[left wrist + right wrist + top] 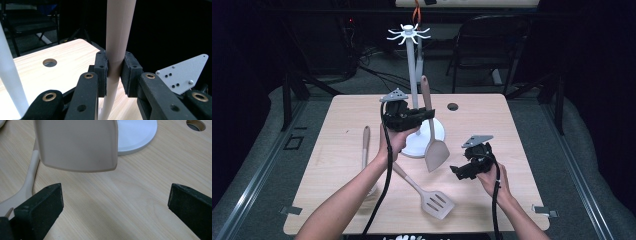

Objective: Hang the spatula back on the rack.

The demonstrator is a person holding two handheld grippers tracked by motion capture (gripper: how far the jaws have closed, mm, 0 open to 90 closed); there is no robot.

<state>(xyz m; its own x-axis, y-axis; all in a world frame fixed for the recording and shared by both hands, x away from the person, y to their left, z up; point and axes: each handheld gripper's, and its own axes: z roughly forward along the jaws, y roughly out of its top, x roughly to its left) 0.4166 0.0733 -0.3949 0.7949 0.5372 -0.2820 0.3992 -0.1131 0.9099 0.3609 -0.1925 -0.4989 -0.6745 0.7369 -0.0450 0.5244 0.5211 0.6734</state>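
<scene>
My left gripper [428, 114] is shut on the beige handle of a solid spatula [436, 152], which hangs upright with its blade down, just above the table. In the left gripper view both pads clamp the handle [117, 37]. The spatula is right beside the white utensil stand [413, 65], in front of its round base [414, 147]. My right gripper [456, 172] is held low over the table to the right, jaws open and holding nothing. In the right gripper view the spatula blade [77, 145] hangs ahead of its open jaws.
A slotted spatula [437, 202] lies near the front edge, its handle [30, 177] running back and to the left. Another beige utensil [365, 145] lies at the left. A cable hole [452, 106] marks the far side of the table. A chair [492, 40] stands behind.
</scene>
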